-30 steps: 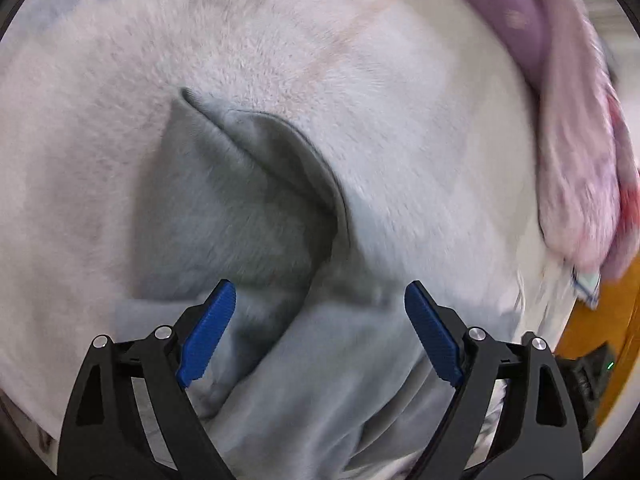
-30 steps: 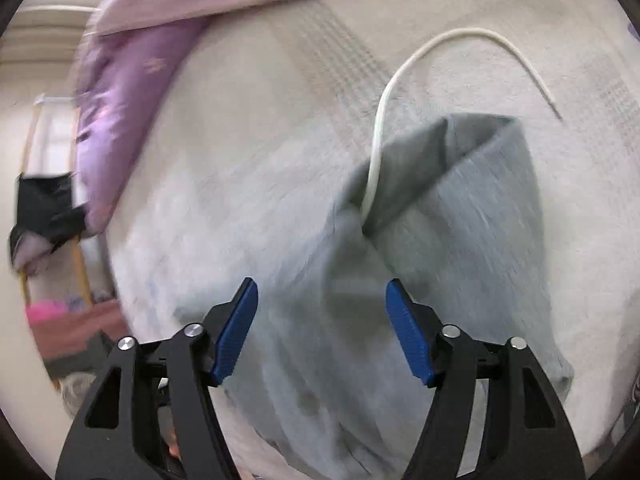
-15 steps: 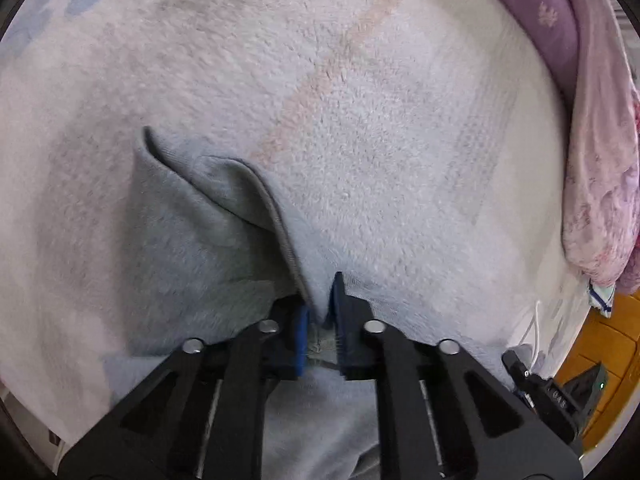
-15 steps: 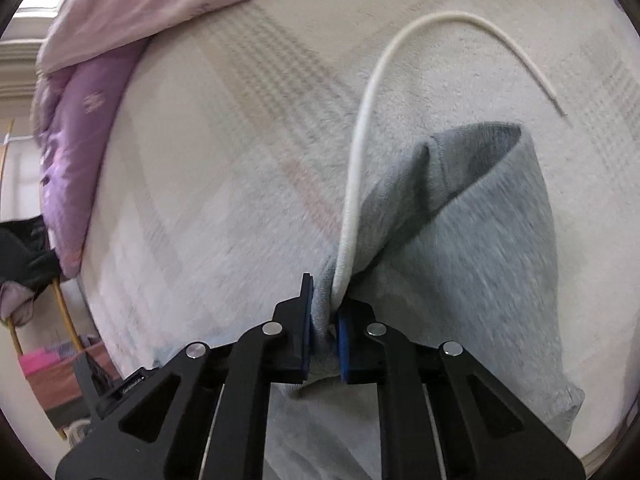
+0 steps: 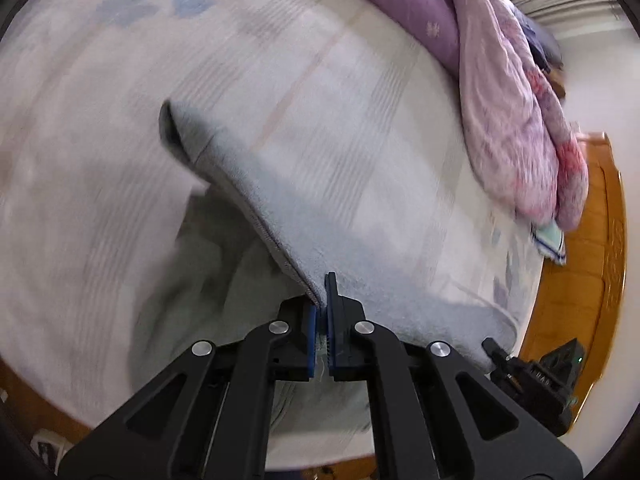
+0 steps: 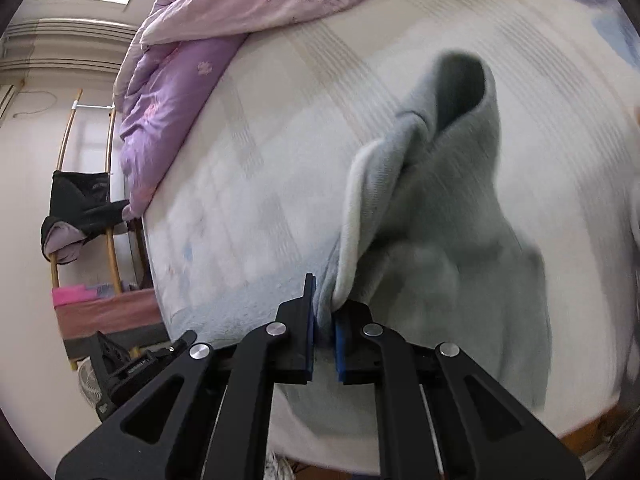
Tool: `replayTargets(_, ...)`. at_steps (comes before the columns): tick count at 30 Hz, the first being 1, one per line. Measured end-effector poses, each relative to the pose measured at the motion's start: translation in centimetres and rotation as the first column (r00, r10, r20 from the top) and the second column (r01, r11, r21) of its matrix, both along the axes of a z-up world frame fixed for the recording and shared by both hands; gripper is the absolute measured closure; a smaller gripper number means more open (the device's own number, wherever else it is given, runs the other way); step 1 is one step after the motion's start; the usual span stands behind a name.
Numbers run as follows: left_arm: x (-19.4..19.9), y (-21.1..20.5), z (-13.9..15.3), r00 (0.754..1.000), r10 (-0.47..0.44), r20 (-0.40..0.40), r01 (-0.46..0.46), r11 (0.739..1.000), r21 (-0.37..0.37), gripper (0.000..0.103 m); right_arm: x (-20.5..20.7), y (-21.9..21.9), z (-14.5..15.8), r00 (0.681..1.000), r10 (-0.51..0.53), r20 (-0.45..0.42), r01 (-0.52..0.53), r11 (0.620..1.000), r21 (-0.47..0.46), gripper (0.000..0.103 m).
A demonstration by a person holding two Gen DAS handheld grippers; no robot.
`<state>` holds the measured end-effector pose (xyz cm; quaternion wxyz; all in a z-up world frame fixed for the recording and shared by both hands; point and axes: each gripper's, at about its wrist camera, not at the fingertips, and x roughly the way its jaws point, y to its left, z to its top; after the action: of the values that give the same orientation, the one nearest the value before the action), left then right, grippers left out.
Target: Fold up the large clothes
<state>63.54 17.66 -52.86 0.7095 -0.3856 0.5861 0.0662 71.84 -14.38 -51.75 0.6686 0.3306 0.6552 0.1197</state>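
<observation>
Both tools are pinching the grey hoodie's (image 6: 448, 216) edge: left tool (image 5: 323, 314), right tool (image 6: 325, 316). Soft fleecy fabric hangs lifted over the bed (image 5: 360, 128), white cord (image 6: 350, 216) dangling by the right tool.

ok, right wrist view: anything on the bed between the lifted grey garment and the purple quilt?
No. In the right wrist view only bare blanket lies between the grey garment and the purple quilt.

wrist views, close, sharing bed (image 5: 400, 128), quilt (image 6: 180, 80)
</observation>
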Motion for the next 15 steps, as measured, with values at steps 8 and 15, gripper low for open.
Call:
replayTargets(8,-11.4,-1.6,-5.8,0.986,0.035,-0.166,-0.041,0.999,-0.031,0.100,-10.3,-1.5,-4.4,0.984,-0.035,-0.173,0.019,0.996,-0.091,0.096)
replayTargets(15,-16.5,-3.2,-12.8,0.942,0.061,-0.329,-0.073,0.997,-0.025,0.099,-15.3,-2.3,-12.9,0.927,-0.089,-0.363,0.020,0.982,-0.190,0.096)
